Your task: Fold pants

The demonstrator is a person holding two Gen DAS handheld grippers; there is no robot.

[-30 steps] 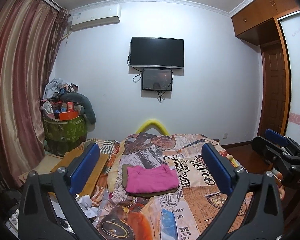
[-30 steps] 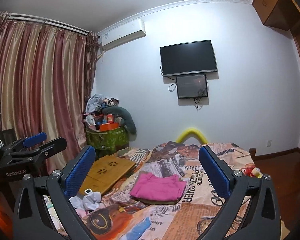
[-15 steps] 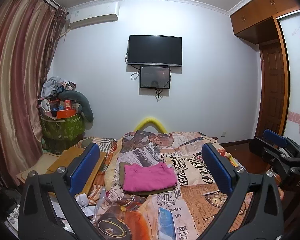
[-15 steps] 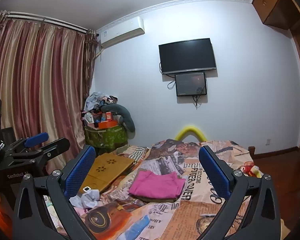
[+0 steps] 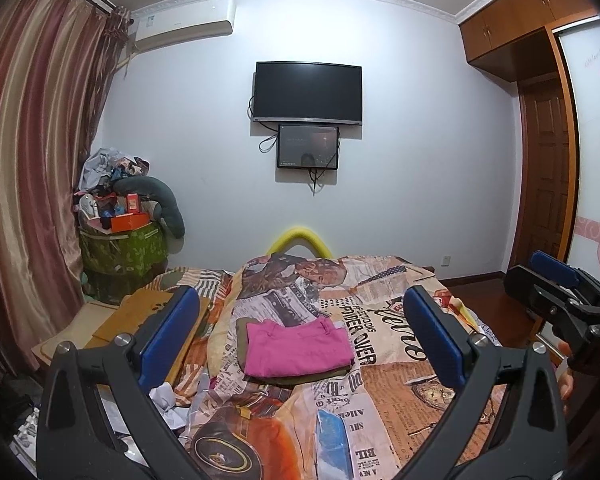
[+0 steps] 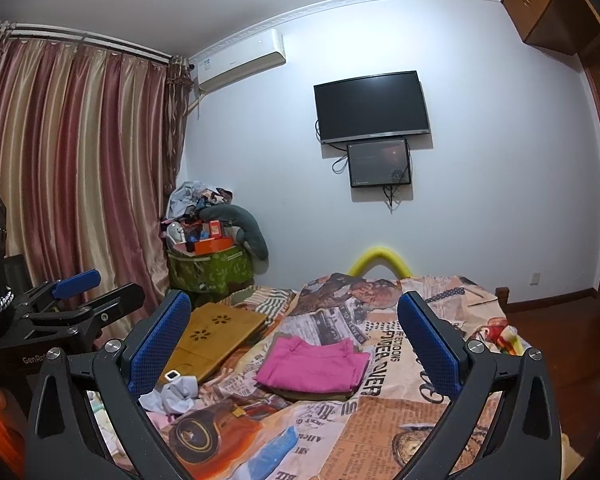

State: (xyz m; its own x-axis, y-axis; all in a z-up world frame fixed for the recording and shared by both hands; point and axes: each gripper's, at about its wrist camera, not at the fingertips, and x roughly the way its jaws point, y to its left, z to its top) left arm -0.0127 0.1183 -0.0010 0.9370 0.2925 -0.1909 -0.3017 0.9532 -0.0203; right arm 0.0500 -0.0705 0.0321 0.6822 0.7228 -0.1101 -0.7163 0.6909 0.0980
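Observation:
Folded pink pants [image 5: 296, 350] [image 6: 314, 366] lie in a neat rectangle on top of a folded olive garment [image 5: 306, 378] in the middle of the bed. My left gripper [image 5: 300, 336] is open, held well above and short of the pile, with nothing between its blue pads. My right gripper [image 6: 296, 344] is open too, empty, at a similar distance. In the left wrist view the right gripper [image 5: 560, 300] shows at the right edge; in the right wrist view the left gripper [image 6: 76, 296] shows at the left edge.
The bed wears a newspaper-print cover [image 5: 380, 360]. A wooden lap tray [image 6: 216, 336] and crumpled paper [image 6: 176, 394] lie at its left side. A heaped green box [image 5: 124, 248] stands by the curtain [image 5: 28, 184]. A TV [image 5: 308, 92] hangs on the far wall; a door [image 5: 548, 184] is at right.
Both grippers have tilted slightly upward and drawn a little back, so the bed and pile sit lower in view. The pile has not moved. Both stay open.

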